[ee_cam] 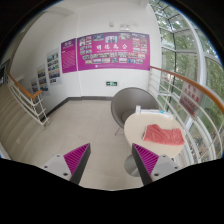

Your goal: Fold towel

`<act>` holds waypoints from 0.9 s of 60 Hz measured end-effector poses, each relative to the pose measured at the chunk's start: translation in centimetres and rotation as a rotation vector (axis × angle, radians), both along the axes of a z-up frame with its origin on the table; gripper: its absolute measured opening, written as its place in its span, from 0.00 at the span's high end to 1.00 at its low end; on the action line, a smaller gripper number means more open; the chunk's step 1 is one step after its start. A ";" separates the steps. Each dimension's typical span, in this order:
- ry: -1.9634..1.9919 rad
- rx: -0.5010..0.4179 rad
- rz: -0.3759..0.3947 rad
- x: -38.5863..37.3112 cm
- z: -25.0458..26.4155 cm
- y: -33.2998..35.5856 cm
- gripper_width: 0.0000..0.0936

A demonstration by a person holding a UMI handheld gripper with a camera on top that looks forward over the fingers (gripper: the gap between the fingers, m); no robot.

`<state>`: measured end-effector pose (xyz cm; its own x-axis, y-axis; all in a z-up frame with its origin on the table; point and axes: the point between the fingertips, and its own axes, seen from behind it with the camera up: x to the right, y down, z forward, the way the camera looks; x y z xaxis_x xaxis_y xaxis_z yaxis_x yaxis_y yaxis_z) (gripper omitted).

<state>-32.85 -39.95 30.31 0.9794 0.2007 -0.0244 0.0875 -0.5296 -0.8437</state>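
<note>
A red towel (158, 133) lies crumpled on a small round white table (140, 123), beyond my right finger and a little to its right. My gripper (111, 158) is held well above the floor, some way short of the table. Its two fingers with magenta pads (77, 157) stand wide apart with nothing between them but the pale floor below.
A grey chair (132, 101) stands just behind the table. A stair railing (28, 100) runs down at the left. A white wall with magenta posters (100, 50) is far ahead. Large windows and a curved railing (185, 85) line the right side.
</note>
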 end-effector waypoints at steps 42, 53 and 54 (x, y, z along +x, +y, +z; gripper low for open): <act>-0.045 -0.103 -0.262 16.7 -17.6 23.6 0.08; -0.101 -0.128 -0.316 20.6 -24.1 33.9 0.08; -0.108 -0.137 -0.319 20.8 -24.7 34.5 0.08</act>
